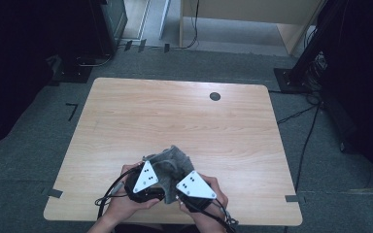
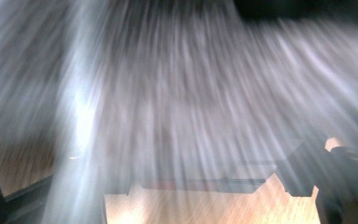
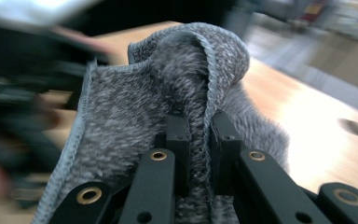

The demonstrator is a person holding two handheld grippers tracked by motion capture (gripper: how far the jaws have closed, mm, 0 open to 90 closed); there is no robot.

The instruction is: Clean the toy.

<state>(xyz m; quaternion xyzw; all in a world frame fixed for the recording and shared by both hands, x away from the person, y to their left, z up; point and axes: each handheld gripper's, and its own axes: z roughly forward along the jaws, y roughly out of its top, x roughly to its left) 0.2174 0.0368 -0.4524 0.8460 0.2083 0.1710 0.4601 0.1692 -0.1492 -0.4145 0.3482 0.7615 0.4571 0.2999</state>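
Near the table's (image 1: 126,107) front edge, both grippers pinch a grey fleecy cloth (image 3: 135,121): right gripper (image 3: 200,140) clamped on its stitched hem, left gripper (image 1: 148,187) closed alongside, likely to spread it.

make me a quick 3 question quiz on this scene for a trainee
1. True or false: the right gripper is shut on a fold of the grey cloth.
2. Where does the cloth lie on the table? A) at the far edge B) near the person's edge, between the two grippers C) on the floor
3. What is the small dark round spot on the far part of the table sitting next to: the cloth, or bare wood?

Key
1. True: its jaws pinch the stitched hem.
2. B
3. Bare wood; it lies well apart from the cloth.
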